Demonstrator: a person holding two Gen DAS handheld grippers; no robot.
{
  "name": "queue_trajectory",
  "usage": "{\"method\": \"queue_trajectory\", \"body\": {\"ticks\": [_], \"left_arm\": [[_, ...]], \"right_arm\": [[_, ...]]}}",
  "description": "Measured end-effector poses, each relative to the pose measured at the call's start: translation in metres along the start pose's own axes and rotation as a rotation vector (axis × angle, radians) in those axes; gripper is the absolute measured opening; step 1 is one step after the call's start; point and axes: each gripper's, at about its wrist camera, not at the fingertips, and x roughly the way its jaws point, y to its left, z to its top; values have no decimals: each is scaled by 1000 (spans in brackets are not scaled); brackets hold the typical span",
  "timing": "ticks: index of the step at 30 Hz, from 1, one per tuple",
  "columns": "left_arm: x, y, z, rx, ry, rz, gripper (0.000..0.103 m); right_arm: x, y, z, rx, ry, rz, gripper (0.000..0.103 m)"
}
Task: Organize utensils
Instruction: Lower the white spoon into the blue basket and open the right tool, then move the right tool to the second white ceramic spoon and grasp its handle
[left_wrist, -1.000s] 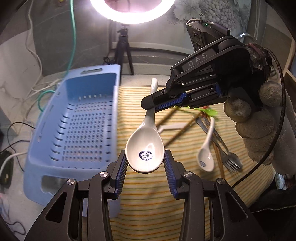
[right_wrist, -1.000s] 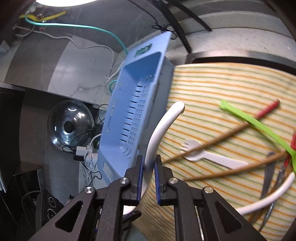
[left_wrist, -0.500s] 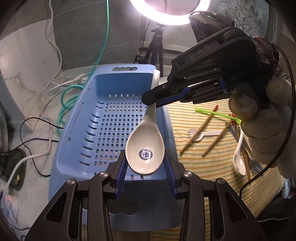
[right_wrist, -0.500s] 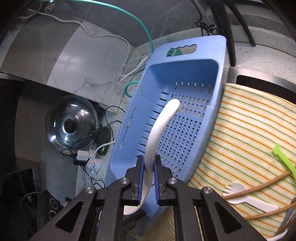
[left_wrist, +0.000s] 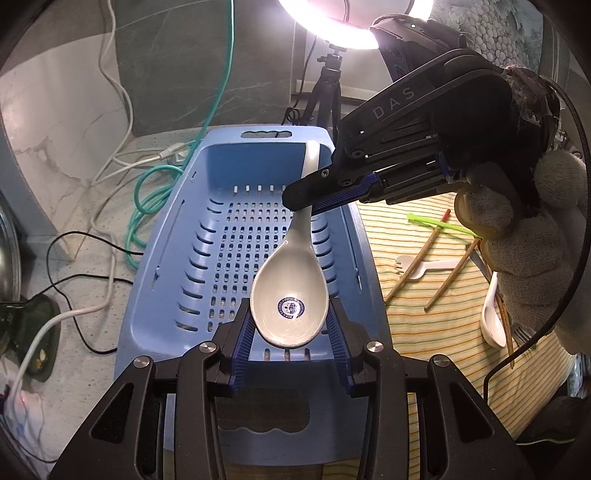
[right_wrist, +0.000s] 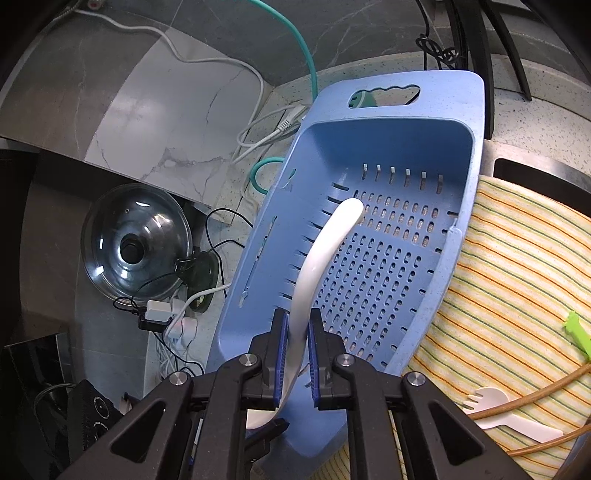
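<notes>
1. Left wrist view: the left tongs (left_wrist: 290, 338) cradle the bowl of the white ceramic spoon (left_wrist: 290, 295) between their blue pads, touching it on both sides. The right tongs (left_wrist: 317, 199) enter from the upper right of the frame and are clenched on the spoon's handle. A second ago the spoon hung over the striped cloth (left_wrist: 443, 302); now the blue basket (left_wrist: 166, 266) fills the centre of the frame directly beneath it. The carry across looks finished, so releasing into the basket is probably next.

2. Right wrist view: the right tongs (right_wrist: 295, 354) grip the spoon's handle (right_wrist: 321, 251), which curves up the middle of the frame across the basket's perforated floor (right_wrist: 388, 266). Earlier the basket stood edge-on at the left with the cloth behind the handle; now its open interior lies under the spoon. The remaining utensils, a white plastic fork (right_wrist: 495, 406) and brown chopsticks (right_wrist: 535, 391), lie on the cloth at lower right, not yet sorted. The basket looks empty.
</notes>
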Motion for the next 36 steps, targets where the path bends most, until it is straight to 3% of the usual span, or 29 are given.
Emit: {"method": "queue_trajectory", "body": {"ticks": [6, 8, 10, 29, 36], "left_arm": [[-3, -5, 2, 24, -3, 31, 38], [-4, -5, 3, 13, -5, 30, 38], [-8, -6, 4, 14, -13, 40, 38], [-59, -39, 21, 50, -118, 67, 38], [-67, -61, 26, 74, -133, 49, 38]], "right_arm": [[-2, 3, -1, -23, -10, -38, 15], [-5, 2, 0, -22, -15, -46, 30], [-10, 0, -1, -22, -29, -44, 36], [-70, 10, -23, -92, -84, -53, 37], [-110, 1, -39, -119, -137, -102, 37]]}}
